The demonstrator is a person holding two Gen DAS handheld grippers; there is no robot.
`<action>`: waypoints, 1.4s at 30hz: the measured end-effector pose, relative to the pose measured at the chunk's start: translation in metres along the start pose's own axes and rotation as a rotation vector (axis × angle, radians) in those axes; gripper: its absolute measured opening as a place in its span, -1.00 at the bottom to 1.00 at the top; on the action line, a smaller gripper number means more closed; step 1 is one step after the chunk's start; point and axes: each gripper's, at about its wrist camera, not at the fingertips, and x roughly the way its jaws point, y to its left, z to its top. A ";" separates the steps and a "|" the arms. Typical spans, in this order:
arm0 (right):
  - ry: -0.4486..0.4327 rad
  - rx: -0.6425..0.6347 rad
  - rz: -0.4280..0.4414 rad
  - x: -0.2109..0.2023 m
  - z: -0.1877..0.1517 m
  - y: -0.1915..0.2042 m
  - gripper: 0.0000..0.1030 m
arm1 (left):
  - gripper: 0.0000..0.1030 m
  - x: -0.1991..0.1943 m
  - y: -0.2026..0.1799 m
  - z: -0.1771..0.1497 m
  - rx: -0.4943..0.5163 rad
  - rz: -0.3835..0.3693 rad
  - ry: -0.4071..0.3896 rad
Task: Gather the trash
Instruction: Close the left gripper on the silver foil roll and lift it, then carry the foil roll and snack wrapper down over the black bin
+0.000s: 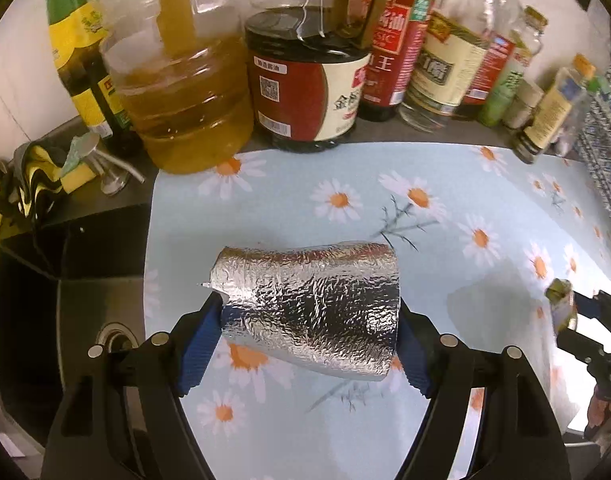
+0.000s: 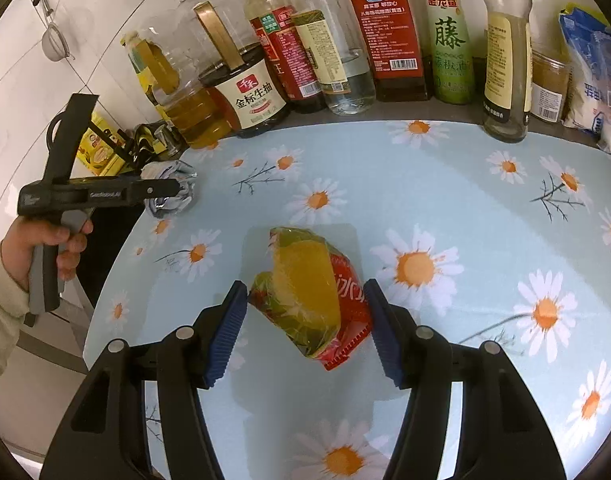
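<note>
My left gripper (image 1: 311, 328) is shut on a crumpled piece of silver foil (image 1: 317, 304) and holds it above the daisy-print cloth (image 1: 445, 184). The foil also shows in the right wrist view (image 2: 173, 190), at the tip of the left gripper (image 2: 177, 188). My right gripper (image 2: 305, 320) is shut on a red and yellow plastic wrapper (image 2: 309, 296), just above the cloth (image 2: 445, 208). The wrapper shows small at the right edge of the left wrist view (image 1: 561, 304), held by the right gripper (image 1: 573, 312).
Oil and sauce bottles (image 1: 305, 76) line the back of the counter (image 2: 345, 40). A jug of yellow oil (image 1: 185, 100) stands at the cloth's back left corner. A steel sink (image 1: 65, 320) with a tap and sponges lies left of the cloth. A blue-white bag (image 2: 593, 72) stands at back right.
</note>
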 end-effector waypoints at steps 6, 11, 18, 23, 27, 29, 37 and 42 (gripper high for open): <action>0.000 -0.003 -0.034 -0.009 -0.017 0.029 0.16 | 0.45 -0.024 -0.004 -0.028 0.029 -0.045 -0.034; 0.001 0.003 -0.054 -0.015 -0.034 0.055 0.16 | 0.45 -0.048 -0.003 -0.058 0.059 -0.087 -0.064; -0.011 0.020 -0.079 -0.025 -0.060 0.092 0.16 | 0.45 -0.081 0.003 -0.102 0.078 -0.146 -0.094; -0.021 0.042 -0.095 -0.034 -0.079 0.115 0.16 | 0.45 -0.105 0.005 -0.132 0.102 -0.190 -0.121; -0.026 0.068 -0.105 -0.043 -0.097 0.133 0.16 | 0.45 -0.118 0.006 -0.153 0.118 -0.216 -0.135; -0.032 0.071 -0.114 -0.047 -0.105 0.141 0.16 | 0.45 -0.124 0.008 -0.163 0.122 -0.221 -0.141; -0.061 0.100 -0.141 -0.065 -0.141 0.176 0.16 | 0.45 -0.145 0.016 -0.210 0.136 -0.252 -0.164; -0.069 0.113 -0.163 -0.070 -0.165 0.197 0.16 | 0.45 -0.150 0.016 -0.245 0.130 -0.304 -0.148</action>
